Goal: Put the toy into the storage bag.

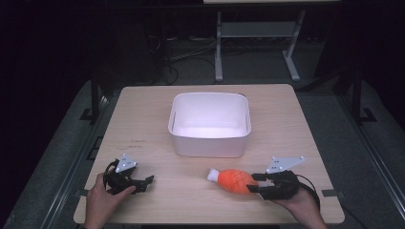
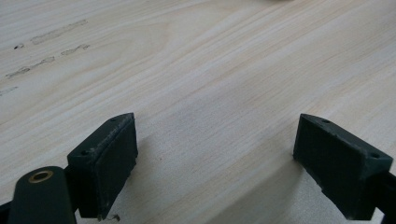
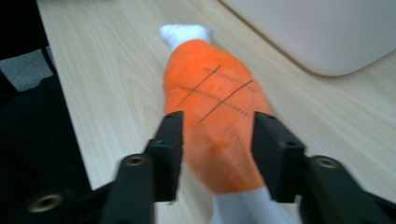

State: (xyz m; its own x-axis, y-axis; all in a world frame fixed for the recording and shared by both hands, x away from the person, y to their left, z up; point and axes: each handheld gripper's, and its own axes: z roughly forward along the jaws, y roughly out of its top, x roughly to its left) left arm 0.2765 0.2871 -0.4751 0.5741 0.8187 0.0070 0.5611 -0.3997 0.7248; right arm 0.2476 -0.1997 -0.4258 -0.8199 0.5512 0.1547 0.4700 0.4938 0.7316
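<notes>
Plush drumstick (image 3: 215, 116) between half-open jaws of right hand-held gripper (image 3: 219, 135), pads apparently touching.

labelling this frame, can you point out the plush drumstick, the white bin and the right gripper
plush drumstick (image 1: 235, 180), high view, orange middle
white bin (image 1: 209, 141), high view, front wall
right gripper (image 3: 217, 140), right gripper view, midway between its fingertips

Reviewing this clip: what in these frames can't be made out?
- Right gripper on the orange plush drumstick, right gripper view: motion blur hides whether the pads press it; the toy's near end is cut off by the bottom edge.
- White bin, high view: glare washes out its floor.
- Marks on the table, high view: too small to read.
</notes>
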